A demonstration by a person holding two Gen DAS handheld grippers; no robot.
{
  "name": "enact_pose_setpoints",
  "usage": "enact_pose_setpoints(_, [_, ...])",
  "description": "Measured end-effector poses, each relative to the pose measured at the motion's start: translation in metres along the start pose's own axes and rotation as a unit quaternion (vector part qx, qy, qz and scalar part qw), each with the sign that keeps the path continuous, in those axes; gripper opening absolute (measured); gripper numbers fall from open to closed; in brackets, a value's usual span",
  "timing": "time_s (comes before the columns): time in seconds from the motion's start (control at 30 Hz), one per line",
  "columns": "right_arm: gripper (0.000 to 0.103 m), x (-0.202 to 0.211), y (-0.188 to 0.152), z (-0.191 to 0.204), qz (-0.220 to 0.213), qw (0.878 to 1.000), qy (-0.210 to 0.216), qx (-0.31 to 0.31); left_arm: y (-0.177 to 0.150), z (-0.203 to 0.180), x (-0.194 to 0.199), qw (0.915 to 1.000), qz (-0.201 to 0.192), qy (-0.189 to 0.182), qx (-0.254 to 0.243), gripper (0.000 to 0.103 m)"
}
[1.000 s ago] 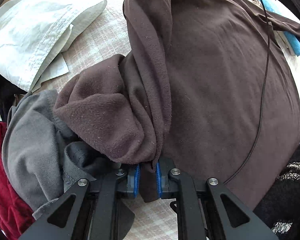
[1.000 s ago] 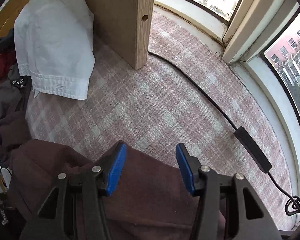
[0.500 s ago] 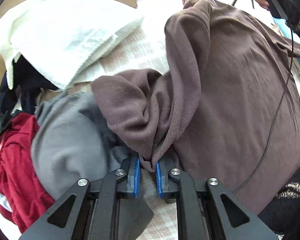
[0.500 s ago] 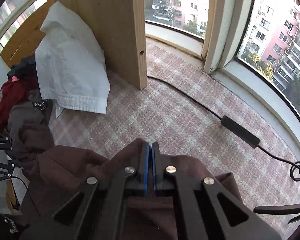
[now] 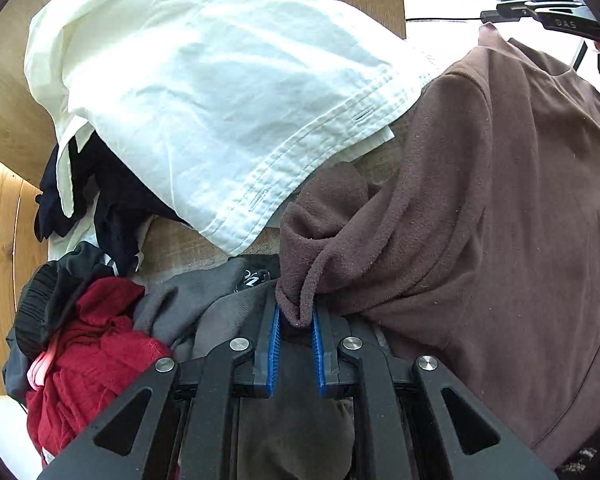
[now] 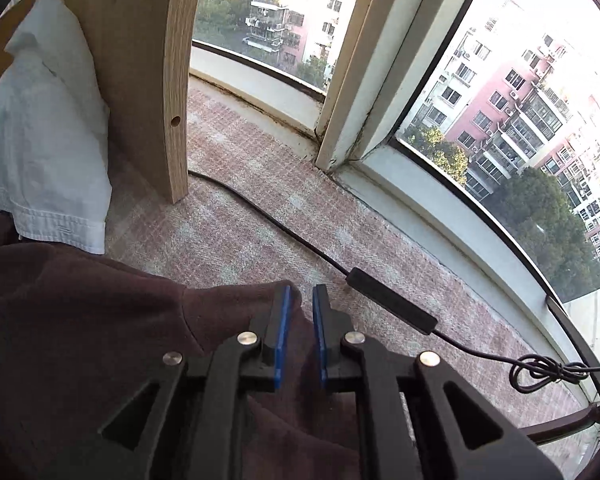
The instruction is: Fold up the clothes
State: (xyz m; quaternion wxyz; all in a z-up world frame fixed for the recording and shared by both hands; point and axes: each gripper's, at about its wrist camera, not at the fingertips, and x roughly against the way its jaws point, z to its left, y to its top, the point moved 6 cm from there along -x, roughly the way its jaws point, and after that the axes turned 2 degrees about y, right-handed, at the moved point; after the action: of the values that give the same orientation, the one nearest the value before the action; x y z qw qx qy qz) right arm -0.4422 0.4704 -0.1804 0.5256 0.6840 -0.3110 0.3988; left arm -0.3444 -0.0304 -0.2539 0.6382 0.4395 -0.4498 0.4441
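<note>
A brown fleece garment [image 5: 512, 208] hangs stretched between my two grippers. My left gripper [image 5: 296, 320] is shut on a bunched edge of it, low in the left wrist view. My right gripper [image 6: 300, 300] is shut on another edge of the same garment [image 6: 80, 320], held above the plaid floor; the pads stand slightly apart with cloth between them. The right gripper also shows in the left wrist view [image 5: 540, 8] at the top right, holding the garment's far corner.
A white shirt [image 5: 204, 80] lies over a wooden panel [image 6: 140, 80]. Grey [image 5: 196, 304], red [image 5: 96, 344] and dark clothes [image 5: 112, 200] are piled at left. A black cable with an adapter [image 6: 392, 306] crosses the plaid mat [image 6: 260, 220] by the curved window [image 6: 500, 120].
The right gripper closed on the brown garment's edge and lifted it. Both grippers rose, pulling the garment up off the floor and taut between them.
</note>
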Motion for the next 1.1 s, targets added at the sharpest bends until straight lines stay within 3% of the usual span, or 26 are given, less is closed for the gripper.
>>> enact_pose_setpoints(0.07, [0.037, 0.026, 0.001, 0.005, -0.032, 0.999, 0.017, -0.011, -0.002, 0.004, 0.002, 0.9999, -0.003, -0.009, 0.005, 0.013])
enact_pose_setpoints(0.17, [0.037, 0.029, -0.009, 0.052, -0.001, 0.988, 0.155, -0.011, -0.003, 0.008, 0.007, 0.9998, -0.006, -0.017, 0.005, 0.012])
enact_pose_setpoints(0.2, [0.037, 0.018, -0.013, 0.071, 0.019, 0.985, 0.174, -0.006, -0.003, 0.009, 0.010, 0.9997, -0.008, -0.022, 0.007, 0.012])
enact_pose_setpoints(0.23, [0.037, 0.007, -0.017, 0.085, 0.035, 0.984, 0.177, 0.002, -0.004, 0.010, 0.013, 0.9994, -0.011, -0.031, 0.011, 0.012])
enact_pose_setpoints(0.37, [0.037, -0.039, -0.029, 0.100, 0.076, 0.990, 0.114, 0.021, -0.011, 0.005, 0.035, 0.9960, -0.025, -0.085, 0.013, 0.012])
enact_pose_setpoints(0.47, [0.037, -0.032, -0.027, 0.095, 0.070, 0.994, 0.080, 0.024, -0.023, -0.019, 0.050, 0.9939, -0.032, -0.105, -0.002, 0.018])
enact_pose_setpoints(0.53, [0.037, -0.011, -0.024, 0.104, 0.044, 0.993, 0.107, 0.036, -0.033, -0.021, 0.053, 0.9940, -0.032, -0.105, -0.001, 0.029])
enact_pose_setpoints(0.67, [0.039, 0.033, -0.017, 0.156, 0.009, 0.976, 0.196, 0.092, -0.049, -0.017, 0.069, 0.9930, -0.037, -0.106, 0.036, 0.031])
enact_pose_setpoints(0.77, [0.055, 0.057, -0.011, 0.208, 0.000, 0.955, 0.260, 0.140, -0.070, 0.005, 0.088, 0.9908, -0.051, -0.100, 0.077, 0.030])
enact_pose_setpoints(0.9, [0.057, 0.058, 0.000, 0.272, 0.005, 0.947, 0.252, 0.197, -0.097, 0.028, 0.104, 0.9881, -0.061, -0.086, 0.111, 0.030])
enact_pose_setpoints(1.03, [0.056, 0.037, 0.005, 0.302, 0.023, 0.947, 0.201, 0.250, -0.116, 0.033, 0.107, 0.9872, -0.063, -0.081, 0.122, 0.030])
enact_pose_setpoints(1.07, [0.053, 0.032, 0.001, 0.304, 0.037, 0.943, 0.212, 0.253, -0.121, 0.034, 0.109, 0.9869, -0.064, -0.081, 0.124, 0.030])
enact_pose_setpoints(1.1, [0.023, 0.027, -0.003, 0.304, 0.057, 0.940, 0.228, 0.247, -0.123, 0.036, 0.113, 0.9865, -0.065, -0.082, 0.125, 0.030])
